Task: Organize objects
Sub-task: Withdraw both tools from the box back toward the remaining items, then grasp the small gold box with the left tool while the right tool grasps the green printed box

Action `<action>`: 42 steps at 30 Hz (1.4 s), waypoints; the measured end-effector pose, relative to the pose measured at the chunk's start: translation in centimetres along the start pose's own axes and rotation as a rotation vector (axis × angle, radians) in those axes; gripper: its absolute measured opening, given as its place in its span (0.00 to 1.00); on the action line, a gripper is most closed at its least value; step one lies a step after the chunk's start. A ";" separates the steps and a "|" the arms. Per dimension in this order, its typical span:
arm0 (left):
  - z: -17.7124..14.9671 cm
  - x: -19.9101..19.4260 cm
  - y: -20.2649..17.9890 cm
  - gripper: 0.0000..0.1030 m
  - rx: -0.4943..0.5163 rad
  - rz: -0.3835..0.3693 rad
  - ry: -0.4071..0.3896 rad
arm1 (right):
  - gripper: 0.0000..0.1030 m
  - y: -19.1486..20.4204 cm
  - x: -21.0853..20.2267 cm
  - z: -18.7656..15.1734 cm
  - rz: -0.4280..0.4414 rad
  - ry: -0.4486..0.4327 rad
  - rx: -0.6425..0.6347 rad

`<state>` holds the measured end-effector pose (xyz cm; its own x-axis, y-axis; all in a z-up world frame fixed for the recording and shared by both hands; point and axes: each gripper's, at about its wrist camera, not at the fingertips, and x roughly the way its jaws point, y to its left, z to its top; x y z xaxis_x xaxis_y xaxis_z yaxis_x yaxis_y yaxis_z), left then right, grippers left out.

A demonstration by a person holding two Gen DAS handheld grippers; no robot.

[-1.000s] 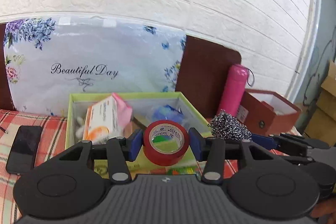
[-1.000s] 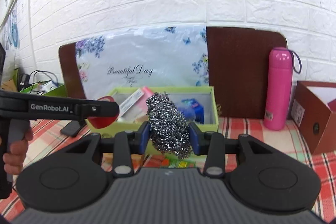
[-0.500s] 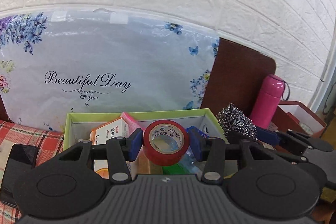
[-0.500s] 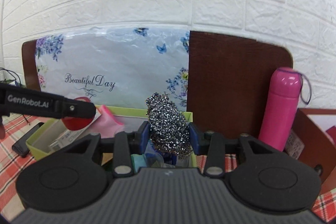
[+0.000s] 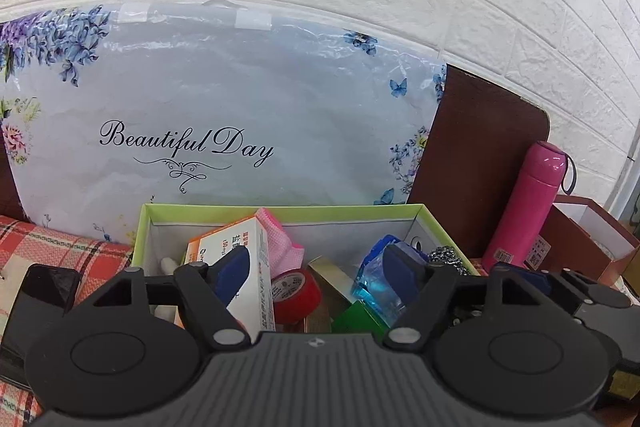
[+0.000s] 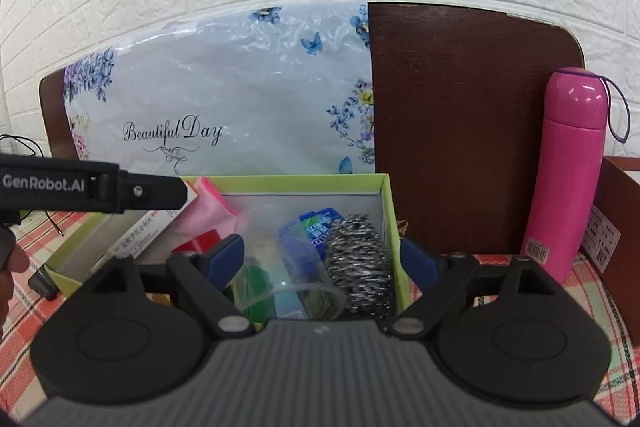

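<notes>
both tools have just been opening over the green box [image 5: 436, 223], the left tool [image 5: 310, 267] now wide with the red tape roll [image 5: 296, 293] lying free inside, the right tool [image 6: 324, 255] wide with the steel wool scourer [image 6: 358, 263] resting in the box's right corner.

We see our left gripper [image 5: 312, 269] over the green box [image 5: 280, 211], its jaws just opened wide and gripping nothing. The red tape roll [image 5: 297, 294] lies below between them, loose among a white carton [image 5: 240, 259], pink cloth [image 5: 280, 247] and blue packet [image 5: 378, 285]. A pink bottle [image 5: 528, 203] stands right.
</notes>
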<state>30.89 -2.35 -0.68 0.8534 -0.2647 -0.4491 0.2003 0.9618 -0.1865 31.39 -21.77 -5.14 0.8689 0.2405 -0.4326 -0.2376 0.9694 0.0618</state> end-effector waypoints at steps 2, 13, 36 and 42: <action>0.0 -0.7 -0.3 0.76 0.006 0.010 -0.003 | 0.94 0.0 -0.7 0.2 -0.010 -0.012 0.001; -0.7 -6.8 -2.3 0.94 0.017 0.042 -0.086 | 1.00 1.0 -7.4 0.4 -0.008 -0.060 -0.030; -9.9 -12.1 -3.6 0.98 0.020 0.181 0.081 | 1.00 0.9 -16.0 -8.6 -0.006 0.041 0.107; -12.2 -11.9 -1.8 0.98 -0.002 0.181 0.109 | 1.00 1.7 -15.9 -10.8 -0.018 0.077 0.072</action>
<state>14.51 -1.73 -5.67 0.8179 -0.0939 -0.5676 0.0473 0.9942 -0.0963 12.52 -24.46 -7.86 0.8360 0.2211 -0.5022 -0.1879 0.9753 0.1164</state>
